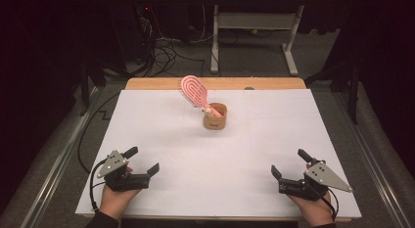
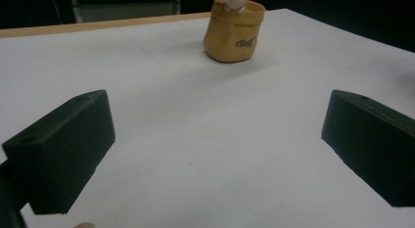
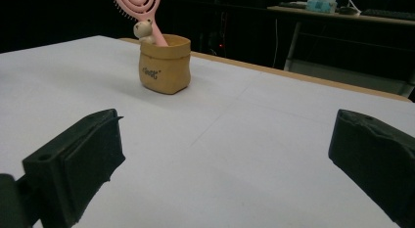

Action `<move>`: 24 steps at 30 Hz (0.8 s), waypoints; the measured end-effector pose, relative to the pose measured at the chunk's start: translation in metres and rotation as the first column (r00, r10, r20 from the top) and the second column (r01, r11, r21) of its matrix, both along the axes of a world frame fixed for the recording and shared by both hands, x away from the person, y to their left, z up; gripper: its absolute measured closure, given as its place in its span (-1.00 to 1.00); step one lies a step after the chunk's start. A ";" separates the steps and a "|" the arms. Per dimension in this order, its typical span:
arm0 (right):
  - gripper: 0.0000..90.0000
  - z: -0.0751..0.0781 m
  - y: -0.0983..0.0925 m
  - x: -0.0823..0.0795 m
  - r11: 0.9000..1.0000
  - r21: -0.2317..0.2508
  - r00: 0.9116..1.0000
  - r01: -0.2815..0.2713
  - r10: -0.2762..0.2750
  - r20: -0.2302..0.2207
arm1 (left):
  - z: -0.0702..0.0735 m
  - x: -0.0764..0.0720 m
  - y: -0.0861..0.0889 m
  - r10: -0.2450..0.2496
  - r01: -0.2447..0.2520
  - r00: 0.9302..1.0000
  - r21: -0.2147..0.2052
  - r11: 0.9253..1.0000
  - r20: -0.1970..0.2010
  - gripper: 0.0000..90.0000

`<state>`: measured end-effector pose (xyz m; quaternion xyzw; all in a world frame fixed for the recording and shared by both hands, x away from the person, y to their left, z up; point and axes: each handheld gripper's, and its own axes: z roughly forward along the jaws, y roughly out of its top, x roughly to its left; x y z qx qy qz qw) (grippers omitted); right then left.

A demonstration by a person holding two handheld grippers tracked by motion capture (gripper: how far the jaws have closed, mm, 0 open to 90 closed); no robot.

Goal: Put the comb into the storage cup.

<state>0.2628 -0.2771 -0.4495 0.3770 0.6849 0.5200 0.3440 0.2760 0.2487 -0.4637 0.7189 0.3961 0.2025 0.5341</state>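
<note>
A small tan pouch-like cup stands upright near the middle back of the white table. A pink hairbrush with a little bear figure on its handle leans out of it, up and to the left. My left gripper rests near the front left edge, open, with nothing between its jaws. My right gripper rests near the front right edge, open, nothing held. Both point toward the cup from well short of it.
The white sheet covers a wooden tabletop whose strip shows at the back. Beyond it a white-legged desk and cables lie on the dark floor. A desk with items stands in the right gripper view's background.
</note>
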 end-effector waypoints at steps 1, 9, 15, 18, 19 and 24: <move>-1.00 -0.001 0.000 -0.001 1.000 0.000 1.000 0.003 -0.003 -0.005 | -0.001 0.000 0.003 -0.001 0.001 1.000 -0.004 1.000 -0.008 -1.00; -1.00 -0.001 0.003 -0.006 0.999 0.032 1.000 0.018 -0.018 -0.019 | 0.006 -0.006 0.000 -0.031 0.033 0.999 -0.055 0.998 0.038 -1.00; -1.00 -0.003 0.000 -0.005 0.999 0.041 1.000 0.014 -0.013 -0.024 | 0.006 -0.008 -0.005 -0.017 0.016 0.997 0.006 1.000 0.069 -1.00; -1.00 -0.003 -0.001 -0.003 0.999 0.036 1.000 0.007 -0.006 -0.026 | 0.005 -0.006 -0.006 -0.017 0.017 0.998 0.009 1.000 0.064 -1.00; -1.00 -0.004 -0.001 -0.002 1.000 0.031 1.000 0.003 -0.003 -0.026 | 0.005 -0.006 -0.006 -0.018 0.018 0.998 0.006 1.000 0.059 -1.00; -1.00 -0.004 -0.003 0.000 1.000 0.030 1.000 0.003 -0.002 -0.028 | 0.005 -0.005 -0.003 -0.019 0.019 0.999 -0.007 1.000 0.049 -1.00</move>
